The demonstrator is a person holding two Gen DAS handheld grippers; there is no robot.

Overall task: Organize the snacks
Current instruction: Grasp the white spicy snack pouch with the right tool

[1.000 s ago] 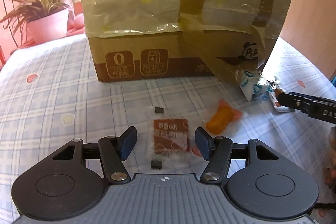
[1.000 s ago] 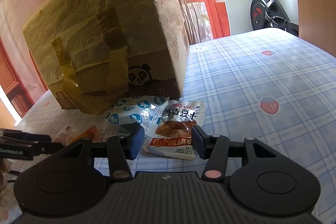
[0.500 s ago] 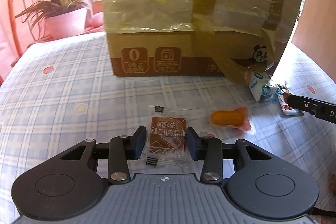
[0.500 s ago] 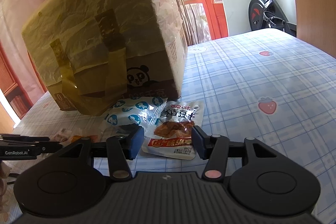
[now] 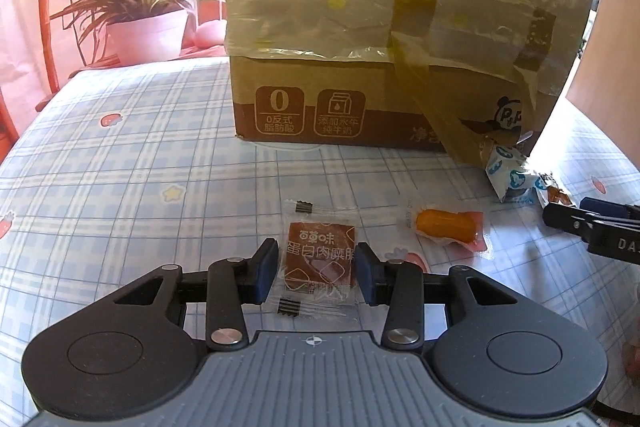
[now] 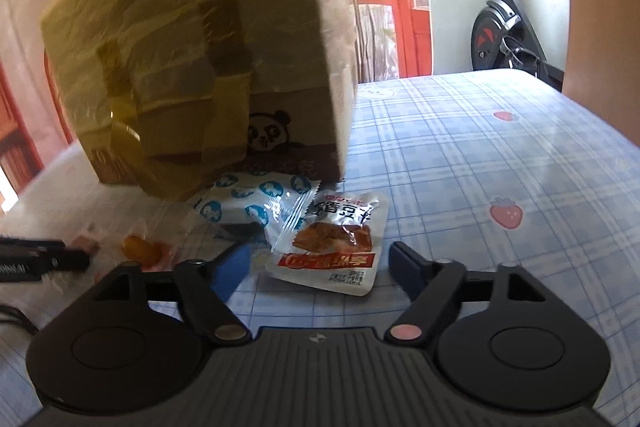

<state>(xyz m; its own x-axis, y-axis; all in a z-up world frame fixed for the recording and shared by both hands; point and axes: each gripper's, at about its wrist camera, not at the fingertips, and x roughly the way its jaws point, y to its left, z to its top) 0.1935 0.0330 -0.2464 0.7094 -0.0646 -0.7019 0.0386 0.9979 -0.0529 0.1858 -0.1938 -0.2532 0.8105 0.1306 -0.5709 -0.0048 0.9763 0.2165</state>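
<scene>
Working from my left, my left gripper (image 5: 316, 275) sits low over the checked tabletop (image 5: 120, 187) with its pads close on either side of the brown square snack packet (image 5: 320, 263), which lies flat between them. I cannot tell whether the pads press the clear wrapper edge or only flank it. The risk here is that a flat, thin packet gives the pads little to bite on: closing may only crumple the film or skid it along the cloth, and lifting could leave it behind.

Just right of that lies the orange wrapped candy (image 5: 446, 227), near enough that a sideways slip of my left gripper could knock it.

Further right, the blue-and-white packet (image 6: 252, 203) is tucked against the foot of the cardboard box (image 6: 192, 39), overlapping the red-and-white tofu pouch (image 6: 336, 243). My right gripper (image 6: 316, 267) is opening, jaws wide and straddling the near end of that pouch without holding it. Closing there could catch the crimped end of the blue-and-white packet too, dragging both. The loose yellowish plastic film (image 6: 168, 131) hanging down the box front could also snag a finger.
</scene>
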